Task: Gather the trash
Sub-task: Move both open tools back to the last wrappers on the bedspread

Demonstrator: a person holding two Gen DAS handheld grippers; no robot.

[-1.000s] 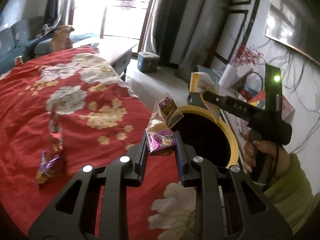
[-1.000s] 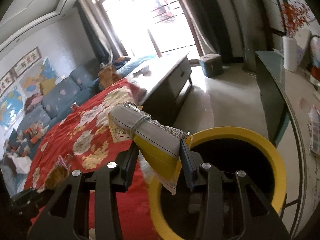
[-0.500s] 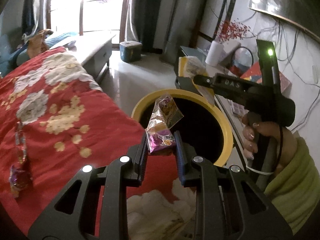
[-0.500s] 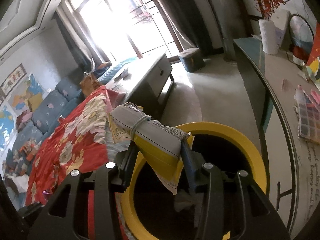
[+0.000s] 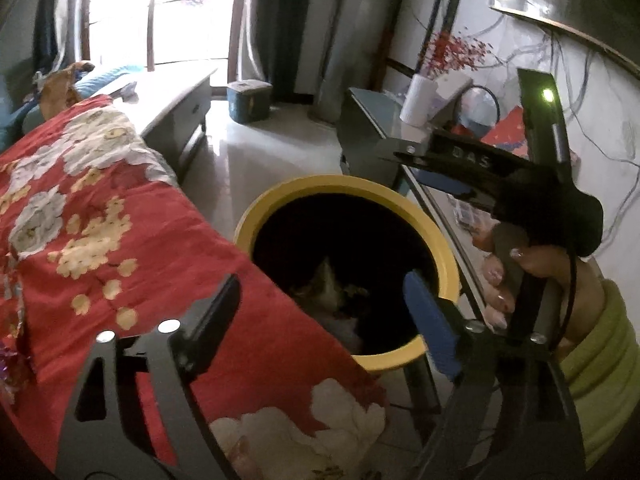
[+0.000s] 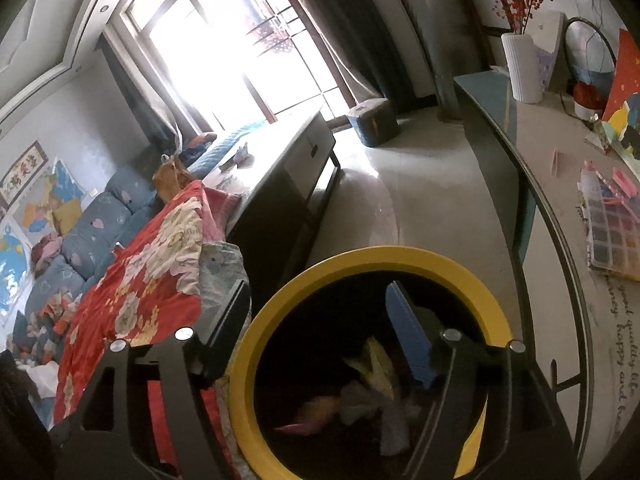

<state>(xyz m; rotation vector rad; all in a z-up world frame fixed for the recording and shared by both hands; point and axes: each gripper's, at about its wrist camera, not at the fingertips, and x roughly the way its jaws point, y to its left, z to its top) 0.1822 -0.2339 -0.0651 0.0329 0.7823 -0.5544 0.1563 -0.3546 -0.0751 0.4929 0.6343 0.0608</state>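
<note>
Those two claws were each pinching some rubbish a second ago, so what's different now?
Both let go. The left gripper dropped its purple snack wrapper and the right gripper dropped its yellow-and-grey packet; both now stand open over the yellow-rimmed bin, where crumpled trash lies. Both cameras also moved closer over the bin. The bin and the red floral blanket stayed put.

A round bin (image 5: 444, 248) with a thick yellow rim (image 6: 360, 258) and a dark inside stands upright on the floor, pressed against the edge of the red flowered bed cover. Crumpled trash (image 6: 372, 392) lies at its bottom: a yellow wrapper, pale scraps and a pinkish piece, heaped together.
</note>
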